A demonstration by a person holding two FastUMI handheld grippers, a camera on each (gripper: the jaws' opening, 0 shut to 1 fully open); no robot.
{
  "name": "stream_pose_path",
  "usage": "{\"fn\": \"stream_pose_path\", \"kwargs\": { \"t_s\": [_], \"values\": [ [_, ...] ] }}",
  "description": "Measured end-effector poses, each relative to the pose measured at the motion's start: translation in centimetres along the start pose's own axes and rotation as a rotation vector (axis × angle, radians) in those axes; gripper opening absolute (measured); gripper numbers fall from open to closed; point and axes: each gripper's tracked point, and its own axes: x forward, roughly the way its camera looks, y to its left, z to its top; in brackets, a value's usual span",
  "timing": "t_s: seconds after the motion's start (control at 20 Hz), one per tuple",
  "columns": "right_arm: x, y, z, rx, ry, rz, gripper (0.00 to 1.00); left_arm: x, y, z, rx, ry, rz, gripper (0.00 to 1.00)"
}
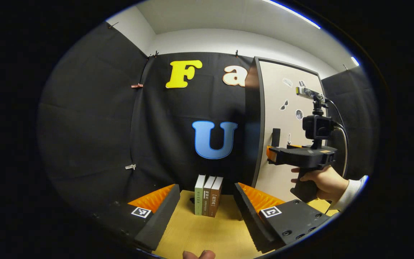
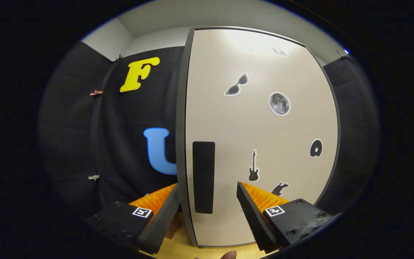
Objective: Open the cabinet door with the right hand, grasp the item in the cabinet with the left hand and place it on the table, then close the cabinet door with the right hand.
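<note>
A pale cabinet door with stickers stands closed, its dark vertical handle near the left edge. My right gripper is open, and the handle stands in the gap between its fingers; I cannot tell if they touch it. In the left gripper view the cabinet is at the right, with the right gripper and the hand holding it in front of the door. My left gripper is open above the wooden table. Three upright books stand beyond its fingers.
The black cloth wall closes the back and left side. The books stand left of the cabinet, against the cloth. A cable hangs from the right gripper. A fingertip shows at the lower rim.
</note>
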Motion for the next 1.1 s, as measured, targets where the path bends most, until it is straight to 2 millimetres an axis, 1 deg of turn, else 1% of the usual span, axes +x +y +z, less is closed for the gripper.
{"fn": "stream_pose_path", "kwargs": {
  "t_s": [0.05,0.1,0.15,0.2,0.25,0.35,0.4,0.45,0.5,0.65,0.9,1.0,1.1],
  "values": [
    [0.5,0.0,-0.1,0.002,0.001,-0.002,0.98,0.0,0.2,-0.3,0.001,0.008,0.002,0.95],
    [0.9,-0.2,-0.2,0.007,0.004,-0.011,0.95,0.0,0.4,-0.6,0.001,0.015,0.004,0.95],
    [1.6,-0.3,-0.4,0.020,0.006,-0.012,0.82,-0.1,0.6,-0.7,0.000,0.019,0.008,0.95],
    [2.0,-0.1,-0.6,0.034,0.014,-0.006,0.75,-0.2,0.8,-0.9,-0.005,0.022,0.012,0.95],
    [2.3,-0.2,-1.1,0.043,0.035,-0.007,0.66,-0.3,0.9,-0.9,-0.012,0.027,0.015,0.95],
    [2.6,0.2,-0.8,0.033,0.010,-0.002,0.55,-0.6,1.2,-1.1,-0.019,0.028,0.024,0.95],
    [2.6,0.7,-1.2,0.034,0.023,0.009,0.54,-0.7,1.4,-1.2,-0.019,0.031,0.029,0.95],
    [2.3,0.5,-0.7,0.034,0.013,0.005,0.36,-0.8,1.4,-1.2,-0.017,0.033,0.033,0.94],
    [2.4,0.4,-1.1,0.045,0.037,0.003,0.36,-1.1,1.4,-1.2,-0.016,0.034,0.037,0.95],
    [2.2,0.4,-1.1,0.051,0.054,0.019,0.21,-2.1,1.5,-0.9,-0.020,0.025,0.045,0.95],
    [0.6,0.5,-1.1,0.046,0.073,0.055,0.20,-3.1,1.5,-0.5,0.000,0.017,0.053,0.94],
    [-0.4,0.4,-1.0,0.050,0.081,0.077,0.21,-4.4,0.9,-0.4,0.001,0.011,0.052,0.95],
    [-1.7,0.4,-0.8,0.046,0.087,0.099,0.21,-5.3,0.4,0.2,0.007,0.005,0.052,0.95]
  ]
}}
